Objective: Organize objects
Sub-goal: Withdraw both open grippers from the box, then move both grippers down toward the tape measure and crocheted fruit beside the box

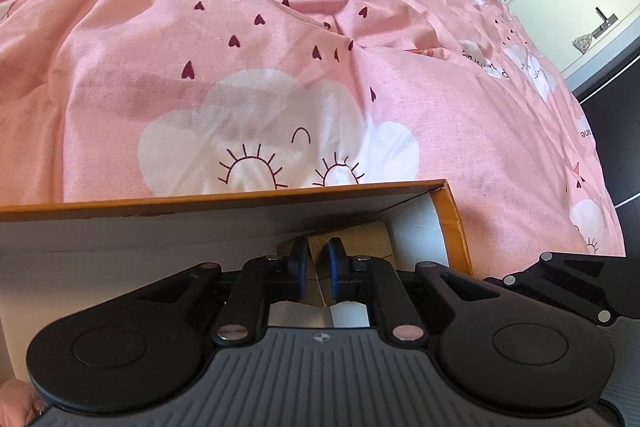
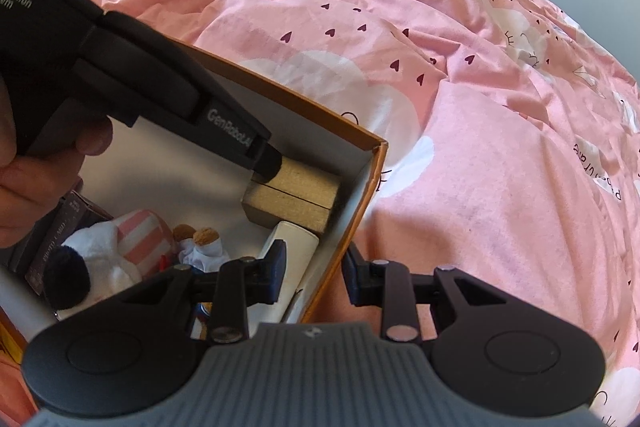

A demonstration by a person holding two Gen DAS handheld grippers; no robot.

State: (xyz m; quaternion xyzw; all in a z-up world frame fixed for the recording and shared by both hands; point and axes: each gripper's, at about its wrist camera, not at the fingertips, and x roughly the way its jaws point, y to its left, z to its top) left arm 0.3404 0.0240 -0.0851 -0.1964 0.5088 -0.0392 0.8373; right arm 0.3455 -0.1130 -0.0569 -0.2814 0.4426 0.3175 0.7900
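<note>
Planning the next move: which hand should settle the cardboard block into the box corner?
Left. Its gripper is already closed on the cardboard block in the corner, while the right gripper straddles the box wall.

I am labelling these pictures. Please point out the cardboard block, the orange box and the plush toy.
cardboard block (image 2: 296, 199): right wrist view, on its side face.
orange box (image 2: 362, 205): right wrist view, on its right wall.
plush toy (image 2: 100, 247): right wrist view, on its white body.
</note>
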